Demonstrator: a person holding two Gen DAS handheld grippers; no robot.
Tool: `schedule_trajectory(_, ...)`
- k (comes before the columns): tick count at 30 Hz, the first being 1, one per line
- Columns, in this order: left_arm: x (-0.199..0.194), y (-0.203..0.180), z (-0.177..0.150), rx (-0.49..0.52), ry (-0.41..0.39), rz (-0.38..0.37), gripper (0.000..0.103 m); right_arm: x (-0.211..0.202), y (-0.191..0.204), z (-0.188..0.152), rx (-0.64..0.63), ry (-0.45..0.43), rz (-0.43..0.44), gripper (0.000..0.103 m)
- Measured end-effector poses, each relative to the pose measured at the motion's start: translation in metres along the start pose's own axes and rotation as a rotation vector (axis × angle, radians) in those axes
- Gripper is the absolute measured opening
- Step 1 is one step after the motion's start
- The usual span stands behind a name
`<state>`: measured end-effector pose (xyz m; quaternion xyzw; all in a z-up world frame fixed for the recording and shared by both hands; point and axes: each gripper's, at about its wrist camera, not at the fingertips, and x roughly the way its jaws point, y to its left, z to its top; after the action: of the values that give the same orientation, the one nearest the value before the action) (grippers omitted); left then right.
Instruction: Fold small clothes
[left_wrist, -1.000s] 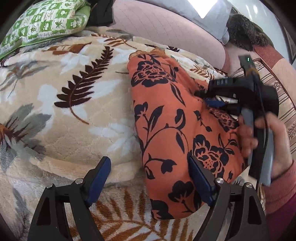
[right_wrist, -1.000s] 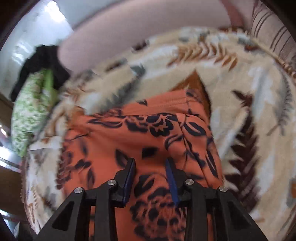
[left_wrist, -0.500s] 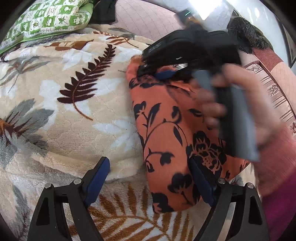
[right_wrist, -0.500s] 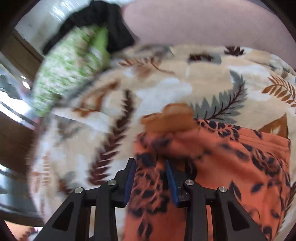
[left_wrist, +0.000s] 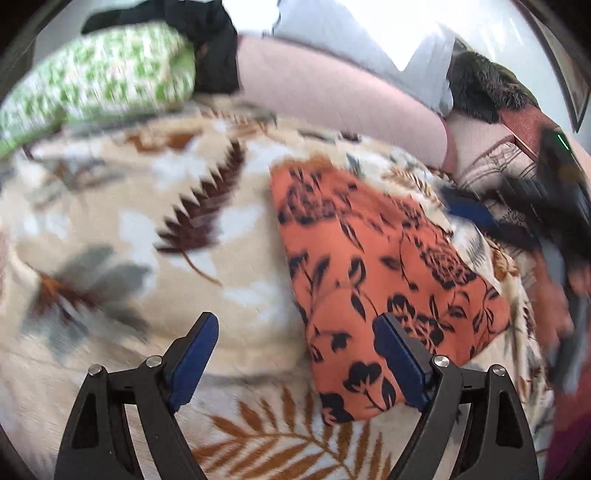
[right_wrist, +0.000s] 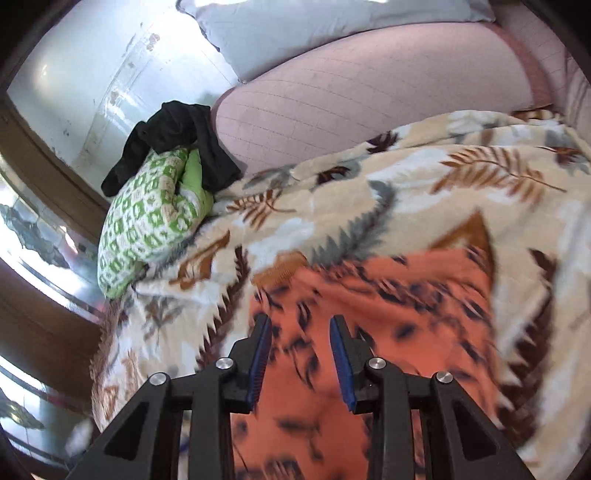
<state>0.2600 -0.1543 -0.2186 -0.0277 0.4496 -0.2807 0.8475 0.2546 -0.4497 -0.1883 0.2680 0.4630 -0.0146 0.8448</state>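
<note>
An orange garment with black flowers (left_wrist: 373, 273) lies folded on the leaf-print blanket (left_wrist: 147, 229); it also shows in the right wrist view (right_wrist: 399, 332). My left gripper (left_wrist: 295, 365) is wide open and empty, its right finger over the garment's near edge. My right gripper (right_wrist: 300, 360) hangs above the garment with its blue pads apart and nothing between them. It shows blurred at the right edge of the left wrist view (left_wrist: 517, 214), clear of the garment.
A green-and-white pillow (right_wrist: 147, 221) with a black cloth (right_wrist: 177, 140) on it lies at the far left. A pink bolster (right_wrist: 369, 92) and a pale pillow (right_wrist: 314, 29) lie behind the blanket. A dark furry item (left_wrist: 484, 88) sits at the far right.
My right gripper carried the garment's edge over to the far side, let it go and drew back to the right. The garment now lies folded narrower. My left gripper stayed open.
</note>
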Motion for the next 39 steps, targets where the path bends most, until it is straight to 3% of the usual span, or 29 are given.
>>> schedule_trajectory(5,0.015,-0.003,-0.001,0.045,0.051,0.095,0.088,-0.041,-0.031,-0.056,0.044,0.005,-0.025,0.035)
schedule_trajectory(9,0.025,-0.007,-0.010,0.062,0.079,0.110,0.089,-0.020,-0.070,-0.104,0.117,0.116,-0.129,0.033)
schedule_trajectory(11,0.022,-0.010,-0.011,0.088,0.065,0.133,0.089,-0.018,-0.080,-0.117,0.138,0.083,-0.117,0.030)
schedule_trajectory(15,0.015,-0.011,-0.010,0.089,0.045,0.146,0.088,-0.033,-0.073,-0.106,0.146,0.069,-0.093,0.030)
schedule_trajectory(17,0.013,-0.010,-0.009,0.089,0.033,0.159,0.088,-0.053,-0.069,-0.101,0.151,-0.029,-0.037,0.030)
schedule_trajectory(20,0.011,-0.013,-0.009,0.090,0.023,0.170,0.088,-0.061,-0.073,-0.097,0.153,-0.107,-0.080,0.030)
schedule_trajectory(24,0.014,-0.017,-0.009,0.107,0.021,0.177,0.088,-0.021,-0.093,-0.104,0.204,0.005,-0.116,0.030)
schedule_trajectory(28,0.015,-0.018,-0.008,0.118,0.012,0.189,0.088,-0.024,-0.092,-0.099,0.173,-0.025,-0.117,0.030)
schedule_trajectory(35,0.015,-0.020,-0.010,0.129,0.006,0.197,0.088,-0.037,-0.070,-0.081,0.150,-0.167,-0.078,0.030)
schedule_trajectory(37,0.015,-0.020,-0.010,0.131,0.005,0.200,0.088,-0.026,-0.065,-0.077,0.150,-0.164,-0.085,0.032)
schedule_trajectory(39,0.016,-0.021,-0.010,0.135,0.005,0.198,0.088,-0.006,-0.070,-0.076,0.166,-0.101,-0.110,0.032)
